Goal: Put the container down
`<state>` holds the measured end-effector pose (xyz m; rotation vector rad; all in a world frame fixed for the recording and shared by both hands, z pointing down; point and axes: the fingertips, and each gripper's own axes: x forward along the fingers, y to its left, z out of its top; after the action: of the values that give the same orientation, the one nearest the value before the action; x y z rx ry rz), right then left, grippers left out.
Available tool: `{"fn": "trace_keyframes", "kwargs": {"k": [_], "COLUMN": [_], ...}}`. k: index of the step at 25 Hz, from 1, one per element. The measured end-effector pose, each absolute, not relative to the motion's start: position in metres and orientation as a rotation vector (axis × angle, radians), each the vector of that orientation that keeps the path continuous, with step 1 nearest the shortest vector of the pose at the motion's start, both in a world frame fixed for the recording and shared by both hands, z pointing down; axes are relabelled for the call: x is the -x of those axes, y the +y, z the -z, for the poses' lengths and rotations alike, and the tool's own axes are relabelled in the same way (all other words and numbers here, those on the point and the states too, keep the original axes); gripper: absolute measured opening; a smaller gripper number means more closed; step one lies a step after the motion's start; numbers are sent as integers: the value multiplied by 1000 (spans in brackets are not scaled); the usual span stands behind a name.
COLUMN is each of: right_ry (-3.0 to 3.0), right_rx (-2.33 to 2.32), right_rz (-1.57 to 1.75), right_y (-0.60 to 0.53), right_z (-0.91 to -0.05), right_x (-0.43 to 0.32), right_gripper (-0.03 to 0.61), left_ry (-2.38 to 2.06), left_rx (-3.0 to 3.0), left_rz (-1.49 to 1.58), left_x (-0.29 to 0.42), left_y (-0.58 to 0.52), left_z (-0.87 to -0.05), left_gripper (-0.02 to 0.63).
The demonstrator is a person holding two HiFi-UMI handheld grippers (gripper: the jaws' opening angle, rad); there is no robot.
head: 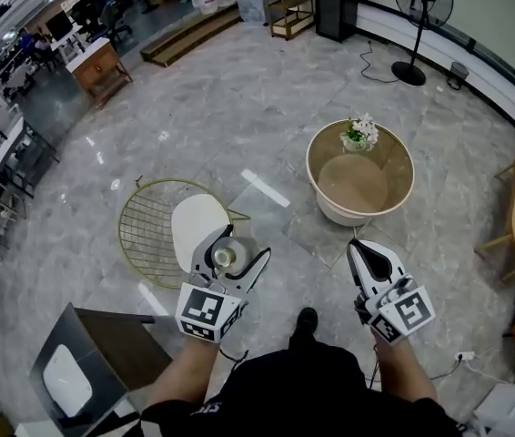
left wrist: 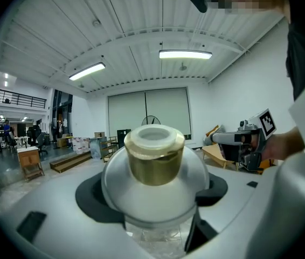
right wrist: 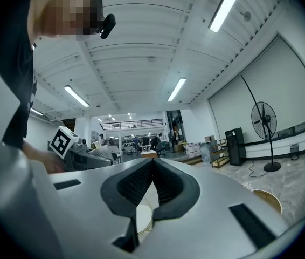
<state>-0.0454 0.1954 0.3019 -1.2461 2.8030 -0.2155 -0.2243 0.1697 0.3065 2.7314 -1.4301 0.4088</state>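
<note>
Being gripped by the left gripper [head: 232, 260] is a clear container [head: 224, 257] with a frosted dome lid and a gold collar under a pale cap. In the left gripper view the dark jaw pads are being pressed against both sides of the dome, the collar is standing upright above them, and the clear body is showing below. The container is being carried in the air above the grey marble floor [head: 239, 107], and in the head view it is being seen against the edge of the white seat [head: 194, 226] of a gold wire chair [head: 144, 235]. The right gripper [head: 359, 247] is being held out level beside the left one, well apart from it; its ribbed jaws are being pressed together at the tips with nothing between them. Ahead of the right gripper a round beige table [head: 339, 215] with a raised rim is being occupied by a small pot of white flowers [head: 360, 133] at its far edge
</note>
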Motion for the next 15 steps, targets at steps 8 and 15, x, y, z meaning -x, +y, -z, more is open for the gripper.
{"fn": "trace_keyframes", "kwargs": {"k": [8,15], "right_ry": [2770,2745], "right_rx": [1311,1374], "right_rz": [214,240], "right_y": [137,109], "right_z": [-298,-296], "right_x": [5,-23], "right_gripper": [15,15], "left_ry": [-1389,-1373], "left_rx": [-2760,-2788], "left_rz": [-409,-400], "left_x": [188,166], "left_y": [103,65], "left_z": [-307,-303], "left_gripper": [344,344]}}
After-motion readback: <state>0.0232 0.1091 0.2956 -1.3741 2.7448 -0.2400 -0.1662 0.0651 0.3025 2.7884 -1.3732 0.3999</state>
